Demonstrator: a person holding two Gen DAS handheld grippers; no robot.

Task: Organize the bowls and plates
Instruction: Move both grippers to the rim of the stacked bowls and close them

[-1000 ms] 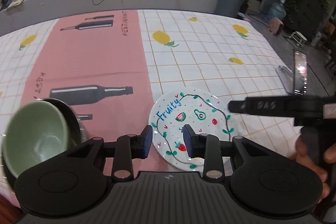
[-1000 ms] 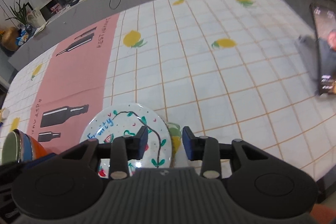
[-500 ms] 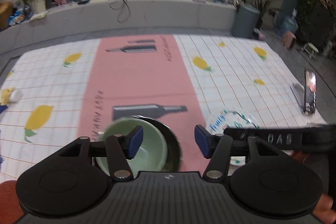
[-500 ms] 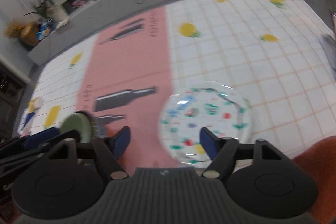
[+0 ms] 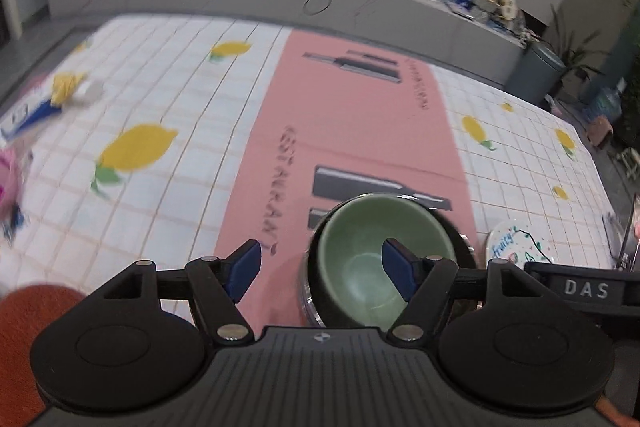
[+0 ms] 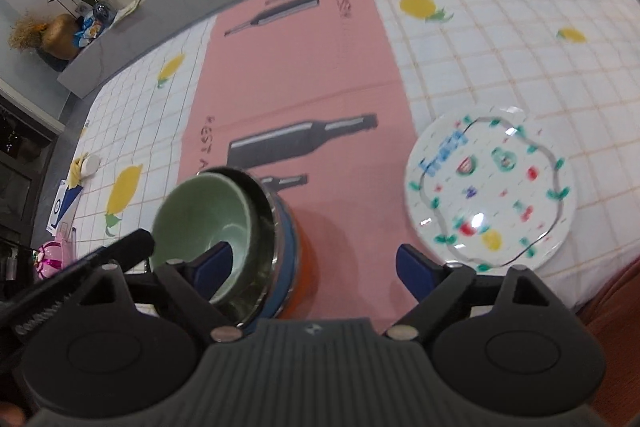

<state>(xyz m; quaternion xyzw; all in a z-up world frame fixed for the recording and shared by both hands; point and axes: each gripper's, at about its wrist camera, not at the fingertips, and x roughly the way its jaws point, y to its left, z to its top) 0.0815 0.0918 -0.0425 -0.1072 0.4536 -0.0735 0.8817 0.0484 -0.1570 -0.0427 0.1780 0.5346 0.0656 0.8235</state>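
**Both grippers spread over the bowl stack, plate waiting to one side**

Both pairs of fingers stand wide and hold nothing; their jaws have just been opening. The left gripper (image 5: 322,271) hangs above the pale green ceramic bowl (image 5: 376,263), its right finger over the bowl's hollow. That bowl sits tilted in a stack of darker, orange-sided bowls (image 6: 280,247), directly beneath the right gripper (image 6: 316,267)'s left finger. To do this well, I'd bring one finger inside the rim and one outside, then close squarely so the tilted bowl doesn't slide. The white round plate with painted fruit (image 6: 490,187) lies flat on the tiled-print surface (image 6: 500,47), beyond the right finger. How many bowls are stacked is hidden; blur smears the plate's lettering.
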